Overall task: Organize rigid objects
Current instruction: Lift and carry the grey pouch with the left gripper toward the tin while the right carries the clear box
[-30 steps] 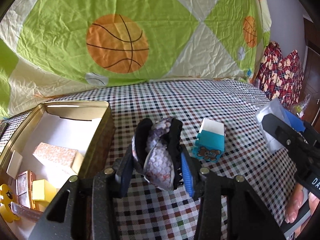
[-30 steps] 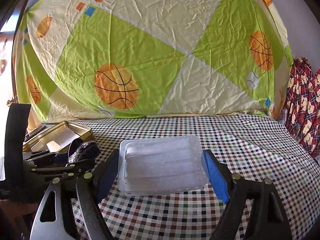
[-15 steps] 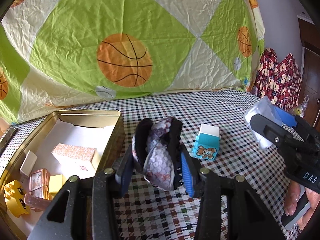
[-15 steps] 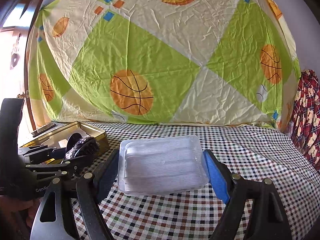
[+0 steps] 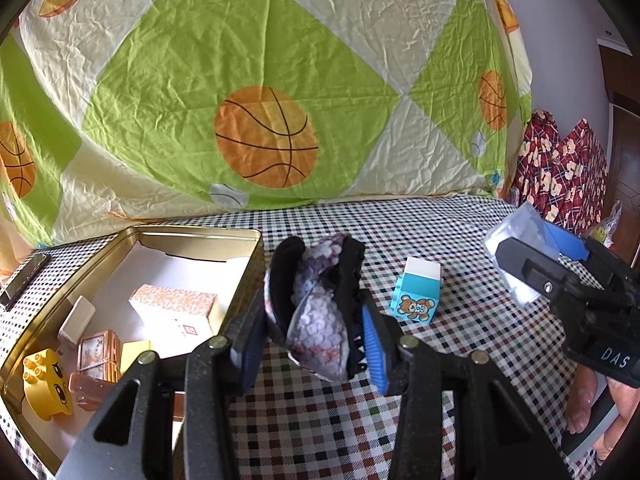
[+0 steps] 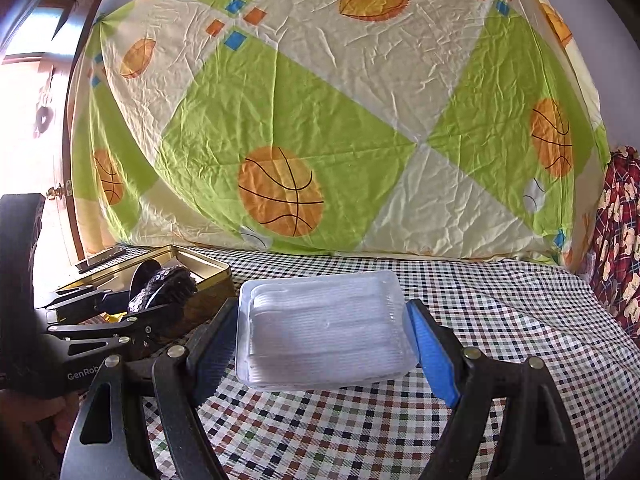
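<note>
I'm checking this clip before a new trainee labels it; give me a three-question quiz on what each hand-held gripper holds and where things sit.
1. True or false: the left hand-held gripper is shut on a patterned hair claw clip.
2. What does the right hand-held gripper hold? A) clear plastic box B) yellow toy block C) phone
3. Where is the blue bear eraser: inside the gold tin or on the checkered cloth?

Key: 1 true. 2 A, the clear plastic box. 3 on the checkered cloth.
</note>
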`<state>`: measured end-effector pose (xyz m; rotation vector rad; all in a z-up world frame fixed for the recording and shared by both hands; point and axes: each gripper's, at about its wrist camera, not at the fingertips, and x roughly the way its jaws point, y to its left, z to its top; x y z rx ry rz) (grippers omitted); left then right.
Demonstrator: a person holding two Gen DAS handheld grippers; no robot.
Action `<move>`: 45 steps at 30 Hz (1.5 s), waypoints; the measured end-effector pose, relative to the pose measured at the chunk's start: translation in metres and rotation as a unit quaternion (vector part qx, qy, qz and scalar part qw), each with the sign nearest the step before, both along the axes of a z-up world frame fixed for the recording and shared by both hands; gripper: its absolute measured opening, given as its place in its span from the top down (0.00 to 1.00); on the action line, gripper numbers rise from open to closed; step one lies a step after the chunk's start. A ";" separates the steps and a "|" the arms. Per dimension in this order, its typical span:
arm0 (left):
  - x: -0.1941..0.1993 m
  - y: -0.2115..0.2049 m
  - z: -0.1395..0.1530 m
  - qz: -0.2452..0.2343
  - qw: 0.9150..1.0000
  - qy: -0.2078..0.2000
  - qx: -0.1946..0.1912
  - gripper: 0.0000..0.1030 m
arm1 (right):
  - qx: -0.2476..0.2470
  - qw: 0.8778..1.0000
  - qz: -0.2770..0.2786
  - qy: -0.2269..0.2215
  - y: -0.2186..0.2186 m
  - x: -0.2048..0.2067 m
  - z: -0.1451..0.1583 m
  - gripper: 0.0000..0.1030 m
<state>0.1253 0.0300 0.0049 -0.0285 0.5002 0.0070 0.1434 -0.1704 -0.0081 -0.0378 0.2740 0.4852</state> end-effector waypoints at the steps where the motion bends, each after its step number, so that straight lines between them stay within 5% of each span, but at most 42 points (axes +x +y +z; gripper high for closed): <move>1: -0.001 0.000 0.000 -0.001 1.000 -0.001 0.000 0.59 | 0.001 1.000 0.003 0.000 0.001 -0.001 0.000 0.19; 12: -0.019 0.010 0.003 0.000 0.999 -0.024 -0.027 0.59 | -0.003 0.999 0.031 -0.013 0.007 -0.011 0.001 0.19; 45: -0.052 0.011 0.009 0.003 0.999 -0.050 -0.013 0.59 | -0.005 0.995 0.097 -0.028 0.022 -0.033 0.002 0.19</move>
